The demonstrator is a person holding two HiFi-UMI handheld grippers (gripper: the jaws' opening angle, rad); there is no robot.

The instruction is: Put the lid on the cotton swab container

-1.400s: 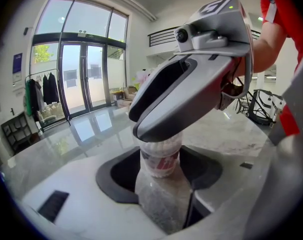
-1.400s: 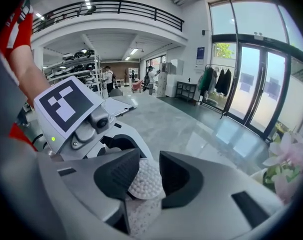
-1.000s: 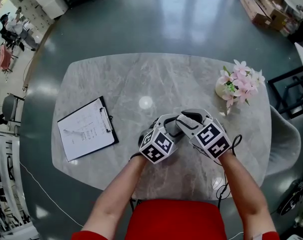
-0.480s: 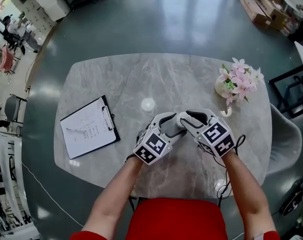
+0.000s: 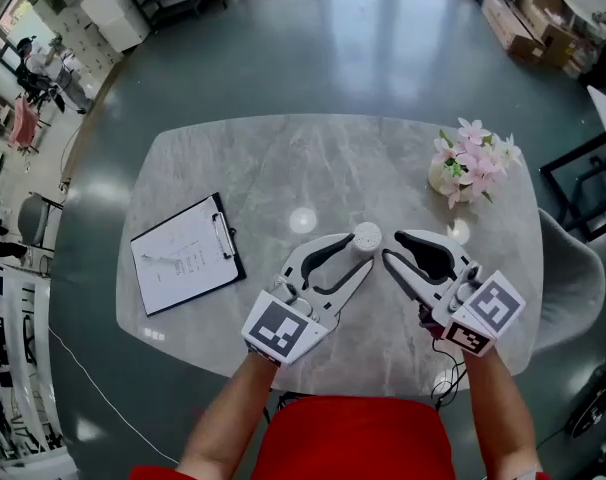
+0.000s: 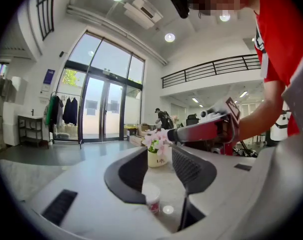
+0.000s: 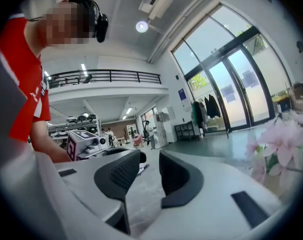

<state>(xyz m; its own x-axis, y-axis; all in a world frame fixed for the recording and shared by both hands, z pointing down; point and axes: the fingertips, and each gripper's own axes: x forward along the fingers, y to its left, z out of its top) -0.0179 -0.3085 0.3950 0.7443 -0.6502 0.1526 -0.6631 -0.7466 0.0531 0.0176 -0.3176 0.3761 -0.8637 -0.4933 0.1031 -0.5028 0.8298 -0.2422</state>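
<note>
A small cotton swab container (image 5: 367, 235) with a white lid on top stands upright on the grey marble table (image 5: 283, 158). In the left gripper view the container (image 6: 152, 200) shows a red label and sits low in the gap just past the jaw tips. My left gripper (image 5: 360, 251) (image 6: 159, 176) points at it from the near left. Its jaws are closing, and the pads do not touch the container. My right gripper (image 5: 393, 245) (image 7: 151, 174) is just right of the container. Its jaws are closing slightly, with nothing between them.
A vase of pink flowers (image 5: 470, 165) (image 6: 156, 154) stands at the table's far right. A clipboard with paper (image 5: 186, 255) lies at the left. The table's near edge is just under my hands.
Both grippers have drawn back toward me and apart. The lidded container, hidden under them before, now stands uncovered on the table.
</note>
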